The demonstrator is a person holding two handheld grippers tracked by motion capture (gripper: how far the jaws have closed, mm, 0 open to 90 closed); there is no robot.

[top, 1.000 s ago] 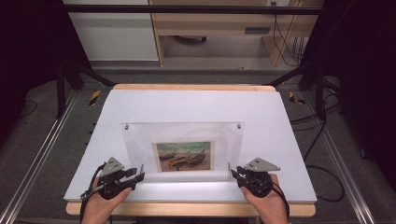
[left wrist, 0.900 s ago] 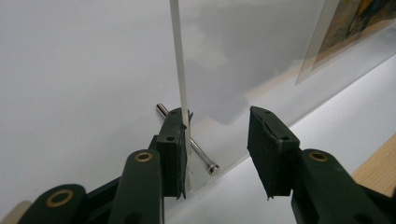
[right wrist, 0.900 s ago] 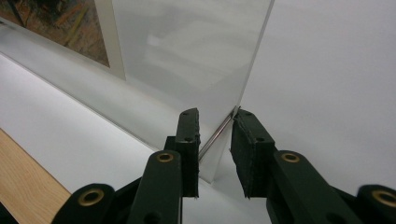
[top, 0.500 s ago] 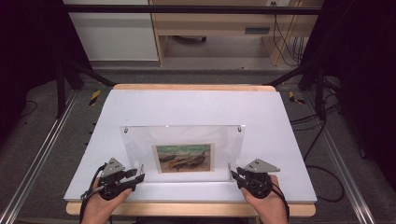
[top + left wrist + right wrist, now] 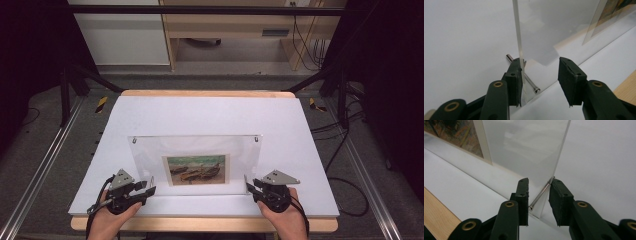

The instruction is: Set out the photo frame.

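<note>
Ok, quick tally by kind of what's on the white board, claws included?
Clear acrylic frame: 1
Boat print: 1
Metal pins: 4 (two at the top corners, one at each bottom corner)
Claws: 2, left claw and right claw, both just opening, each with a frame edge between its jaws
Total: 8

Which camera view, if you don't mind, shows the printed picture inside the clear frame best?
The high view: the whole picture of beached boats shows through the clear frame. The left gripper view catches one corner; the right gripper view shows a cropped, slanted strip.
</note>
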